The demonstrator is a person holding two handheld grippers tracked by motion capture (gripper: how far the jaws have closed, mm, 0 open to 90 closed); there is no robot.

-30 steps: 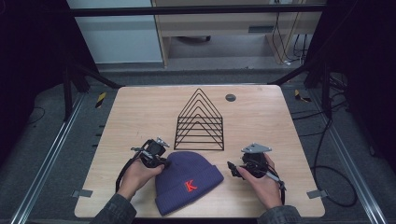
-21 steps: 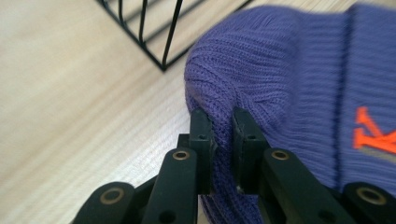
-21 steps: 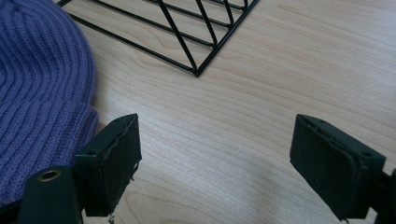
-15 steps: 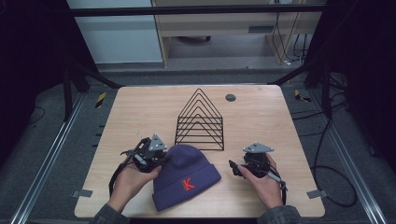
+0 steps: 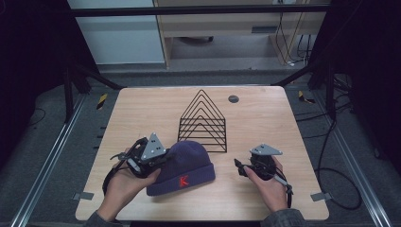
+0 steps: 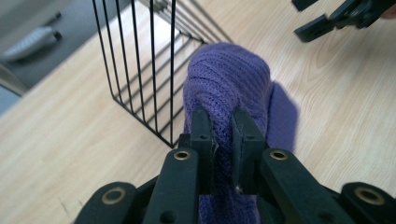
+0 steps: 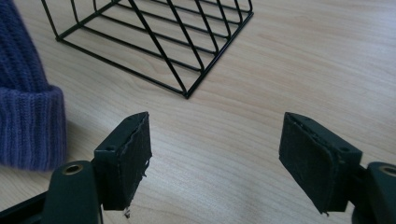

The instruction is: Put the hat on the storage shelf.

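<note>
A purple knit beanie [image 5: 187,166] with a red letter on its cuff lies at the front middle of the wooden table [image 5: 142,111]. My left gripper [image 5: 163,161] is shut on the hat's left end and holds that end lifted off the table. In the left gripper view the jaws [image 6: 223,133] pinch a fold of the knit [image 6: 229,79]. My right gripper [image 5: 239,166] hovers to the right of the hat, apart from it. Its jaws [image 7: 217,154] stand open with nothing between them and have just been closing a little. The hat's cuff [image 7: 23,107] shows at that view's left.
A black wire rack [image 5: 203,124] of triangular dividers stands just behind the hat, also close in the left gripper view [image 6: 140,70] and the right gripper view [image 7: 163,37]. A small dark disc [image 5: 233,99] lies near the table's far edge. The right gripper's jaws [image 6: 336,18] show in the left gripper view.
My left gripper has risen and drawn leftward with the beanie's end in its grip, so the hat lifts and stretches. The right hand has stayed in place.
</note>
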